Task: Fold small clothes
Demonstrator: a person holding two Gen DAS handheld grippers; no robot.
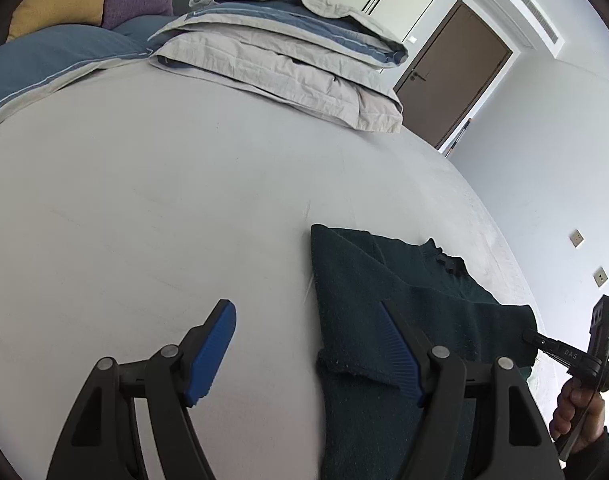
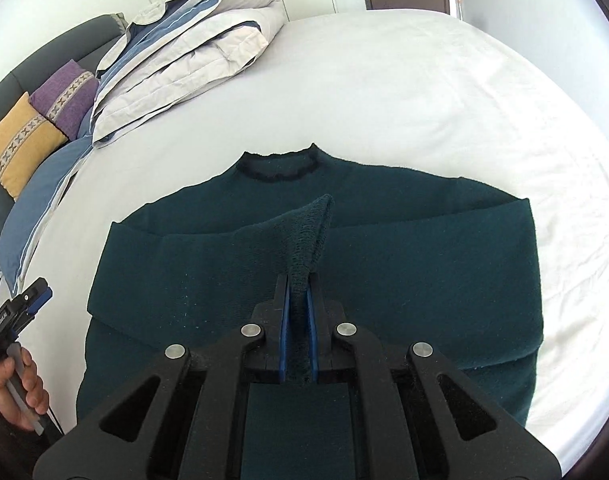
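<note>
Running left to right, the head of the bed [image 2: 384, 92] carries a yellow cushion [image 2: 20, 144] and a purple cushion [image 2: 66, 96] against a dark headboard [image 2: 36, 60], then a blue pillow [image 2: 36, 200], then a folded duvet [image 2: 184, 48] stacked near the far edge. Between that stack and the sweater [image 2: 304, 248] lies a broad stretch of bare white sheet.

The left gripper [image 1: 308, 340] hovers over the sheet with its jaws spread wide, one blue pad [image 1: 214, 350] over bare sheet, the other above the sweater's left edge. The dark green sweater lies flat mid-bed, collar [image 2: 280, 166] pointing away, its sides folded inward. The right gripper [image 2: 298, 308] is clamped on a raised pinch of the sweater's cloth near its middle. Further right, bare sheet runs on to the bed's edge, with a white wall [image 1: 544, 160] and a brown door [image 1: 456, 68] beyond.
</note>
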